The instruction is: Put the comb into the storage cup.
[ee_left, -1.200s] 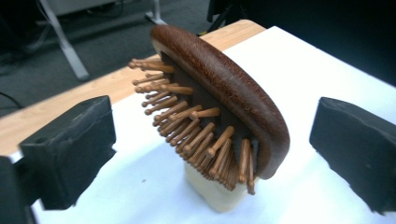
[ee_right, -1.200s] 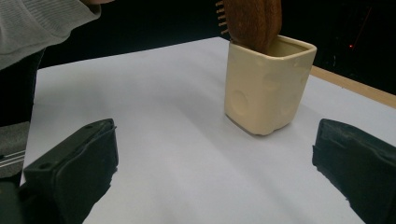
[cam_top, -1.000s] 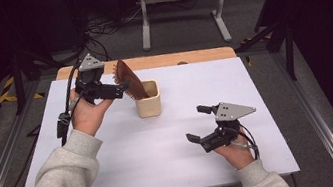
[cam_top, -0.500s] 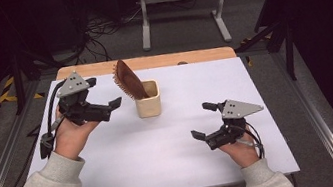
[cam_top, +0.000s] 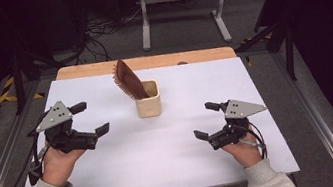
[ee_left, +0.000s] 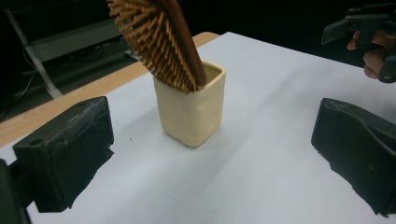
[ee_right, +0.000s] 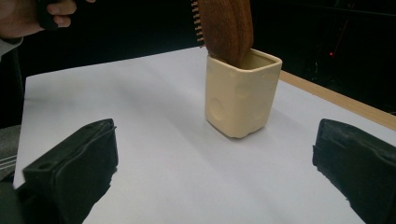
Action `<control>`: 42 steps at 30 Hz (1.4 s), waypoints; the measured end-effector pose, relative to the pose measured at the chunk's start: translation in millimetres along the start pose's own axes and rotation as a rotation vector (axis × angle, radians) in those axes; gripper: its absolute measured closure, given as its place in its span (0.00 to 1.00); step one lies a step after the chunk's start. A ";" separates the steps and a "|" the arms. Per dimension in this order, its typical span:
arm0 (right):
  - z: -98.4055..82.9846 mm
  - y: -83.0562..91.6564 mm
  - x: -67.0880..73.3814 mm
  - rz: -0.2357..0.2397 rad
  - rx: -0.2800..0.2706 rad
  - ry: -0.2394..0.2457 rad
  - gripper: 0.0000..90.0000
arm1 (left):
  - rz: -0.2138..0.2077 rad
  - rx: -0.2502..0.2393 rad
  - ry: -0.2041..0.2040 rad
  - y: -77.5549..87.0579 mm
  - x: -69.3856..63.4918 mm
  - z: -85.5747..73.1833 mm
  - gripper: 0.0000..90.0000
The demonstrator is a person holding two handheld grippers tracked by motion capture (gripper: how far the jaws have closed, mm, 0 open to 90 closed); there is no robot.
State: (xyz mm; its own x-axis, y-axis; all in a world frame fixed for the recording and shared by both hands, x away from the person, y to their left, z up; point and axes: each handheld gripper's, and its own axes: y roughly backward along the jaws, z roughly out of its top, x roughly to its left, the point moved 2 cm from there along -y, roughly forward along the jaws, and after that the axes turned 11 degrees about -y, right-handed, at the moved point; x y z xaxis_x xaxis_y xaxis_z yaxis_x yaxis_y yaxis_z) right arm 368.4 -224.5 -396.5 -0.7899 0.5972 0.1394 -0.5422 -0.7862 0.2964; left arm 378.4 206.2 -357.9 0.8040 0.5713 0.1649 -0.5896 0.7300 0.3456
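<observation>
**A:** ok so compared to a second ago the left gripper (cam_top: 89, 119) has pulled way back. It was up against the hairbrush (cam_top: 128, 79) at the cup, now it's over the left side of the white table (cam_top: 174, 158), well apart from the cup (cam_top: 147, 99). The right gripper (cam_top: 207, 120) barely shifted, just drifted a touch toward the right edge.

**B:** and the brush stayed put?

**A:** yep. It's standing in the cream cup, handle end down inside, head sticking up out of it and leaning toward the left and away from the person. Bristles face the left side in the high view. In the left gripper view you can see the bristles (ee_left: 154, 42) resting on the cup's rim (ee_left: 212, 74); the right gripper view shows the smooth wooden back (ee_right: 229, 28) instead.

**B:** what are the jaws doing?

**A:** both spread wide, nothing between them. In each gripper view the two black pads sit far out at the picture's edges with bare table between, and the cup is framed in the gap farther off. Neither gripper touches the cup or the brush.

**B:** where's the cup on the table?

**A:** about mid-width, toward the far half, near the wooden strip (cam_top: 149, 62) along the far edge. The two grippers sit on either side of it, nearer the person, both pointed roughly inward at it.
</observation>
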 end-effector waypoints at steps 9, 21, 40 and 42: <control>-5.5 1.9 -0.1 0.000 0.002 0.004 0.01 | 0.003 -0.038 0.024 7.6 -5.2 -38.2 0.00; -15.9 3.0 -2.2 -0.016 0.016 0.003 0.01 | 0.011 -0.026 0.096 5.9 -9.6 -89.3 0.00; -36.8 5.8 -5.9 -0.019 0.026 -0.028 0.01 | 0.000 -0.044 0.130 4.0 -19.2 -115.8 0.00; -36.8 5.6 -6.0 -0.017 0.024 -0.031 0.01 | 0.004 -0.047 0.128 4.5 -18.7 -115.6 0.00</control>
State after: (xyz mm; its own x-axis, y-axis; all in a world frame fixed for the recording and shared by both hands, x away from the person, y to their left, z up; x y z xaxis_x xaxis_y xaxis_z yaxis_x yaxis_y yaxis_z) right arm 359.6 -238.3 -430.4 -0.7713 0.6153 0.1630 -0.5482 -0.7722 0.3211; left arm 351.8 242.2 -466.2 0.7871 0.6151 0.0455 -0.5979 0.7427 0.3015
